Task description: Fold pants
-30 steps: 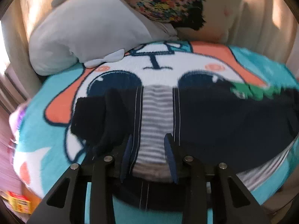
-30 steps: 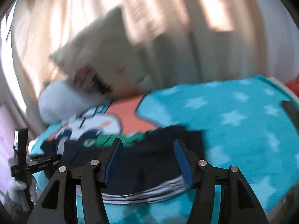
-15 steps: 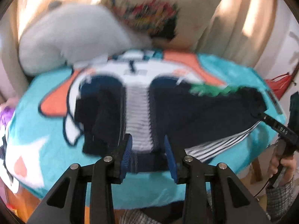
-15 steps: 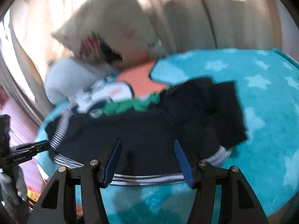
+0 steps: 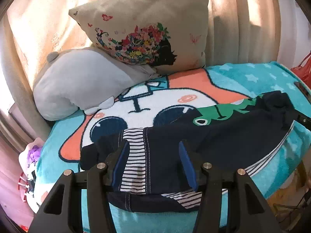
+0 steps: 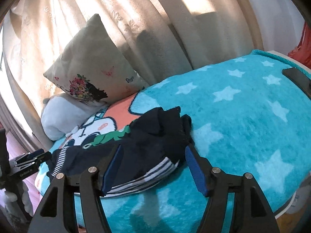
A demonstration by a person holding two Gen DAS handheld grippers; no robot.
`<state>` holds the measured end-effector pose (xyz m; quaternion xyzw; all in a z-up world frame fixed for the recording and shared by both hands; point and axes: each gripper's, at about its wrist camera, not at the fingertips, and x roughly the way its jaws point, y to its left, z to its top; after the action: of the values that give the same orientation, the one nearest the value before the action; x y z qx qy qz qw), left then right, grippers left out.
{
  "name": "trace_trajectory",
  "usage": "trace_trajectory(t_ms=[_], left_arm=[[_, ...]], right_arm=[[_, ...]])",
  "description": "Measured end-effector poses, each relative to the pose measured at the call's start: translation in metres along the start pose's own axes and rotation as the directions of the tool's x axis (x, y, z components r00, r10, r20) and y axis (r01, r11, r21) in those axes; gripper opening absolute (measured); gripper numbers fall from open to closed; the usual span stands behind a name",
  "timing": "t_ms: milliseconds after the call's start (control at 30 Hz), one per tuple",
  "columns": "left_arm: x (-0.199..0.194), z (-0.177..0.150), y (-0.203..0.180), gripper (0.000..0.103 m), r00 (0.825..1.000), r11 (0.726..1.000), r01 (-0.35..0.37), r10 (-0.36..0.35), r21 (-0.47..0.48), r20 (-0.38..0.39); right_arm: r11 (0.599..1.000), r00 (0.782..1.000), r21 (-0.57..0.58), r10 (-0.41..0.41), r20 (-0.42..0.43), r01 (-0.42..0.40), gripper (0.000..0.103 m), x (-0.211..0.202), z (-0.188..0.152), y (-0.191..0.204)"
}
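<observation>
Dark navy pants (image 5: 223, 141) with a striped lining and a green print lie spread along the near edge of a teal cartoon blanket (image 5: 243, 77). My left gripper (image 5: 153, 163) is open above the waistband end with the striped panel (image 5: 134, 155). My right gripper (image 6: 153, 167) is open above the bunched leg end (image 6: 159, 136), where striped hems (image 6: 155, 170) show. Neither gripper holds cloth. The left gripper's tip also shows at the left of the right wrist view (image 6: 31, 157).
A floral cushion (image 5: 147, 31) and a grey plush pillow (image 5: 77, 85) lie at the back against the curtain (image 6: 155, 19). A dark flat object (image 6: 297, 79) lies at the blanket's far right. The bed's near edge runs just below the pants.
Both grippers have pulled back and up from the pants, so more of the bed shows. The left gripper's jaws stand wider than before. The pants lie where they were.
</observation>
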<state>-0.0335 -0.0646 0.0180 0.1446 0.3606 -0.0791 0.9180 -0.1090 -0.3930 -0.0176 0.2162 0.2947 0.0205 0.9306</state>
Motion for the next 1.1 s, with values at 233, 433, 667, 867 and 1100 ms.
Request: trace_trajectory(t_ms=[233, 433, 667, 867, 1100], left_arm=[[0.012, 0.004, -0.007, 0.052, 0.999, 1.0, -0.027, 0.027, 0.011, -0.043], [0.017, 0.006, -0.011, 0.053, 0.998, 0.999, -0.034, 0.035, 0.018, -0.058], [0.023, 0.004, -0.013, 0.054, 0.996, 0.999, -0.038, 0.04, 0.02, -0.082], [0.023, 0.0, -0.01, 0.054, 0.996, 1.0, -0.027, 0.027, 0.0, -0.089], [0.022, -0.005, -0.001, 0.054, 0.996, 0.999, -0.027, 0.025, -0.023, -0.09]], right_arm=[[1.0, 1.0, 0.009, -0.006, -0.003, 0.006, 0.073, 0.003, -0.002, -0.007], [1.0, 1.0, 0.014, -0.001, -0.003, 0.001, 0.075, 0.003, -0.003, -0.01], [1.0, 1.0, 0.023, 0.0, -0.012, 0.001, 0.076, 0.005, -0.006, -0.01], [1.0, 1.0, 0.009, -0.009, -0.018, 0.009, 0.077, 0.004, -0.005, -0.007], [1.0, 0.999, 0.014, -0.023, -0.023, 0.023, 0.078, 0.002, -0.004, -0.004]])
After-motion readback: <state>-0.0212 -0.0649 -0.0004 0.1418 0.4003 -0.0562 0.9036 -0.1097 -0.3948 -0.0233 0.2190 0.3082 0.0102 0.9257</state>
